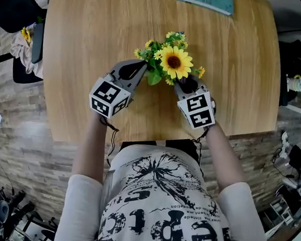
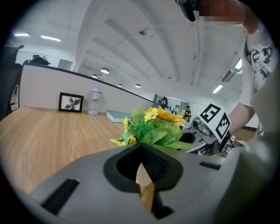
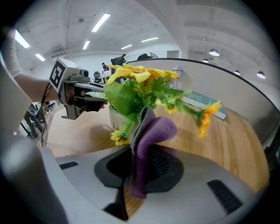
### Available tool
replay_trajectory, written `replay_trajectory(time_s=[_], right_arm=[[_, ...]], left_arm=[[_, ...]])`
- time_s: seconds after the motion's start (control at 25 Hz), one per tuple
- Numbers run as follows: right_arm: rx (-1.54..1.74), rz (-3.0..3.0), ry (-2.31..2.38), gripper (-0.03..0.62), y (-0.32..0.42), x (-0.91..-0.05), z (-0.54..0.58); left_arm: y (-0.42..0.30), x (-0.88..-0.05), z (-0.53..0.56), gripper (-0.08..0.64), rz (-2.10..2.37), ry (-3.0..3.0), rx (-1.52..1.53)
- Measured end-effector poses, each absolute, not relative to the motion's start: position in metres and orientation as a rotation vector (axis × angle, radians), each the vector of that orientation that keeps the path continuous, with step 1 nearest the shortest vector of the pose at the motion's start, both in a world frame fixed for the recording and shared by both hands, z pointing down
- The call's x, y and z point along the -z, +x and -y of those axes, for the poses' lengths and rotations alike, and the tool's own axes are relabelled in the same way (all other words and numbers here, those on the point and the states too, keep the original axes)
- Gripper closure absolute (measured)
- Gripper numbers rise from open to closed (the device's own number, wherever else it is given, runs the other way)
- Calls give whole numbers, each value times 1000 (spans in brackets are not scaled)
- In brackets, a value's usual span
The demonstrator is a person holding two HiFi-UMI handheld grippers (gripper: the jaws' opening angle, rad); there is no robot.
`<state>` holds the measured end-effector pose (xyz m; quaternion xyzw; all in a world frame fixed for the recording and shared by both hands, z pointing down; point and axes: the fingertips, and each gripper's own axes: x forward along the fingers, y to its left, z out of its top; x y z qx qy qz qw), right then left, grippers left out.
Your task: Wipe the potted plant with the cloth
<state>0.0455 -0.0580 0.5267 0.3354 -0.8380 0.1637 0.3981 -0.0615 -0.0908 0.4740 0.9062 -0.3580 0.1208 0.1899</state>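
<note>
Pinching a purple cloth (image 3: 151, 135) in the right claw (image 3: 141, 151), jaws clamped on its lower fold. Lifting the cloth's rounded upper end against the lower leaves of the potted plant (image 3: 135, 94), just beside the white pot (image 3: 114, 119). Tilting this claw steeply downward at the plant's right side, reaching in over the near edge of the desk (image 1: 84, 41). Holding the left claw (image 1: 139, 67) fully closed on nothing, pads meeting. Aiming it only slightly below level at the plant's left side, close to the foliage, contact impossible to judge. Bracketing the plant, near the desk's middle, between both claws.
</note>
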Motion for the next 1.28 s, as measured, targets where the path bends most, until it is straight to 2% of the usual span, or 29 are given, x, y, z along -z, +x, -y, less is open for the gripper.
replay_trajectory(time_s=[0.4, 0.6, 1.28], right_arm=[[-480, 2135, 800, 518, 21, -529, 26], [-414, 2147, 719, 517, -2, -526, 15], [-780, 2232, 615, 517, -65, -522, 9]], left_arm=[[-62, -472, 91, 558, 992, 2568, -302], [-62, -473, 91, 558, 989, 2553, -282], [-61, -471, 90, 558, 954, 2560, -222]])
